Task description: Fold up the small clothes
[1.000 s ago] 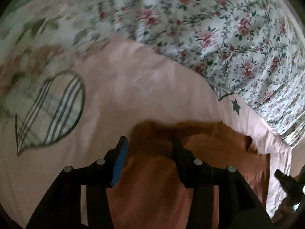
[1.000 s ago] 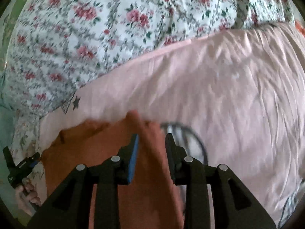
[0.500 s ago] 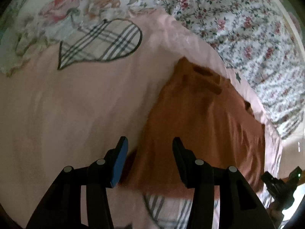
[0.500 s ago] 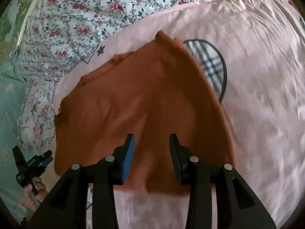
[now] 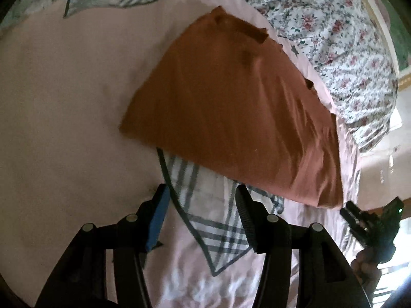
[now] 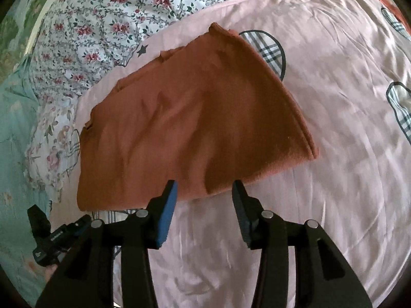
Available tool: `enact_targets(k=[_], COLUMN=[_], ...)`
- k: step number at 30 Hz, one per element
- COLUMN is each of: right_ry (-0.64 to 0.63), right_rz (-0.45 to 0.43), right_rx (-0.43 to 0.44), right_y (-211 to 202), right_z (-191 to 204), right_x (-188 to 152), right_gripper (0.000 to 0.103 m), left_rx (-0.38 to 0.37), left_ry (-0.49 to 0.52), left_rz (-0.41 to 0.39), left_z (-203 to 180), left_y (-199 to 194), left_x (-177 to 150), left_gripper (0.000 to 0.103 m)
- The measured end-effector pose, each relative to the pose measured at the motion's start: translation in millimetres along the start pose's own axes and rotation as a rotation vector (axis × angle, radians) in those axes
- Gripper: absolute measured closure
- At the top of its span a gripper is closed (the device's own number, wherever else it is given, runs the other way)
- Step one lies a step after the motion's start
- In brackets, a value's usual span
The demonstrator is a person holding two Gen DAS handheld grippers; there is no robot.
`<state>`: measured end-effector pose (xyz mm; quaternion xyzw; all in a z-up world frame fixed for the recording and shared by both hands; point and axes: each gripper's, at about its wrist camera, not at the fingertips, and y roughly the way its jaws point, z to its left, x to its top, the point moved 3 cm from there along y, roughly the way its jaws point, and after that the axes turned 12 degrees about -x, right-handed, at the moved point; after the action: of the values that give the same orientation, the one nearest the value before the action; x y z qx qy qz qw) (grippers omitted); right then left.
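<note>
A rust-orange garment lies folded flat on the pink bedsheet. My left gripper hangs just short of its near edge, over a plaid heart patch; its jaws are opening with nothing between them. In the right wrist view my right gripper sits at the garment's near edge, its jaws also opening, the cloth lying loose below the tips and not pinched. Each gripper shows in the other's view, low at the edge: the right one, the left one.
A floral duvet is bunched along the far side of the sheet. More plaid patches dot the pink sheet to the right. A teal floral cloth lies at the left. A hand holds the right gripper.
Both grippers let go of the orange garment and drew back from it; it now lies flat and folded. Both pairs of jaws have widened.
</note>
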<state>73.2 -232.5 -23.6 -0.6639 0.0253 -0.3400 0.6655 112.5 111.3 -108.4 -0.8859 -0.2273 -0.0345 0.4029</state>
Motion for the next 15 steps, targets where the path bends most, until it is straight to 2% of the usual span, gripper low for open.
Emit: enact_targets(k=[3,5,10,13,15], right_ry=[-0.023,-0.046,-0.071,-0.078,-0.073], right_rz=[0.017,0.033,0.045,0.06,0.07], right_rx=[0.003,0.015,0.031,0.036,0.042], right_y=[5.7,7.6,7.7,12.0,15.6], right_z=[5.6,9.8,7.9,2.4,-2.8], right_x=[4.1,9.0,17.2,24.6,29.9], right_gripper=[0.057,0.057,0.052,0.052,0.052], left_rx=[-0.029,-0.055,-0.068,0.0,0.046], left_ry=[-0.052,-0.099,-0.222,-0.218,-0.189], left_rz=[-0.04,-0.079,-0.203,-0.232,-0.234], left_z=[4.1,5.8,17.8,11.9,4.6], left_y=[4.1,9.5,20.3,26.3,30.8], left_x=[4.3,12.5,37.3,54.7,65.0], left_gripper=[0.043,0.035,0.033,0.038,0.06])
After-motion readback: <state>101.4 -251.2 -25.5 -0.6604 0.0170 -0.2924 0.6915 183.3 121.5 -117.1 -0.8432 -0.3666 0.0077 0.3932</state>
